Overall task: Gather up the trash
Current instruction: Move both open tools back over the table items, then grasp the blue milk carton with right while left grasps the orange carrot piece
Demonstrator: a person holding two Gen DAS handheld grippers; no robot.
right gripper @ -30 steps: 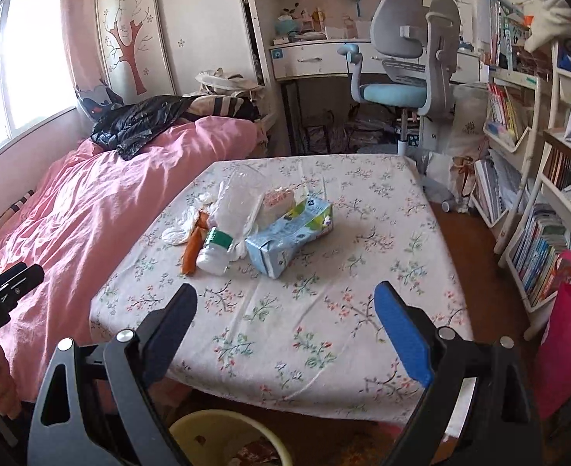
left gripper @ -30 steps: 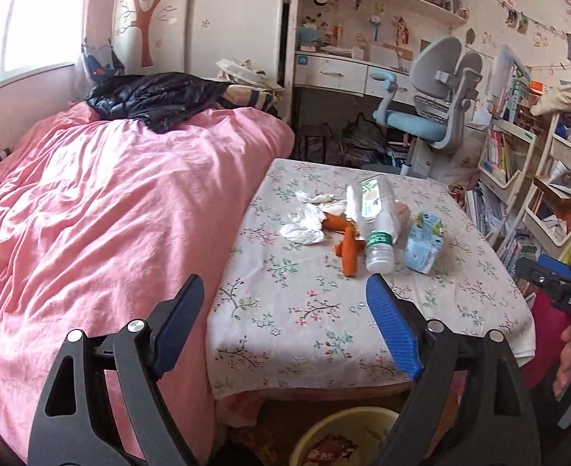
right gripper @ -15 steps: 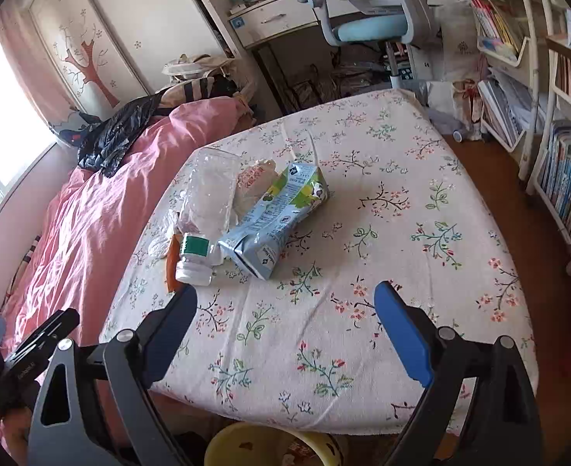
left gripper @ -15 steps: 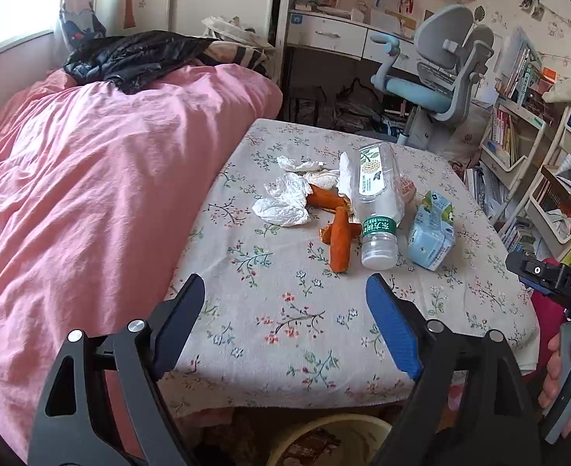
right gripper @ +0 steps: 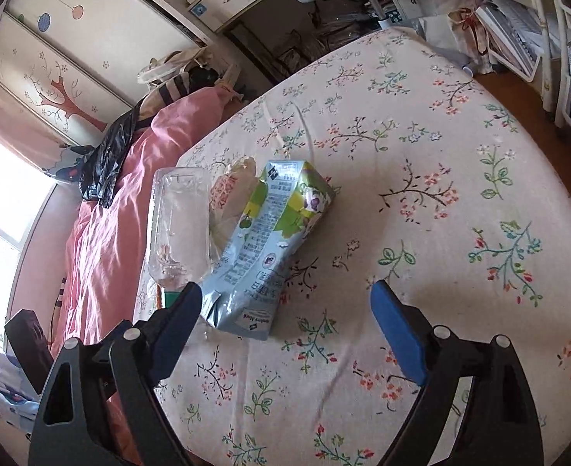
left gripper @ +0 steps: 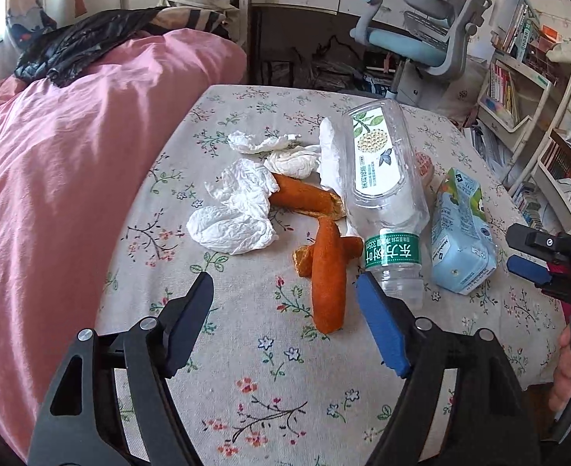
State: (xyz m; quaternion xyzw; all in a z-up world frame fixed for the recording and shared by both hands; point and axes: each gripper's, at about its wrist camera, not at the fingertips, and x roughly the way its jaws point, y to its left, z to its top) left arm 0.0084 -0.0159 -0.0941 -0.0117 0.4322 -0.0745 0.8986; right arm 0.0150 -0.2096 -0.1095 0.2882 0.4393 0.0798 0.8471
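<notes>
The left tongs (left gripper: 283, 291) have been closing a little but grip nothing; the peel (left gripper: 326, 275) lies between their tips. The right tongs (right gripper: 285, 303), closing too, grip nothing, the carton (right gripper: 264, 244) just ahead.

I note the left claw (left gripper: 283, 299): black skeletal arms with triangular cut-outs, silver screw heads at the pivots, one finger (left gripper: 380, 326) faced with a blue pad, the other finger dark. My right claw (right gripper: 287, 314) has the same build, black frame, silver screws, blue pad. In the left view its grey handle shows beside a hand (left gripper: 564, 372)
</notes>
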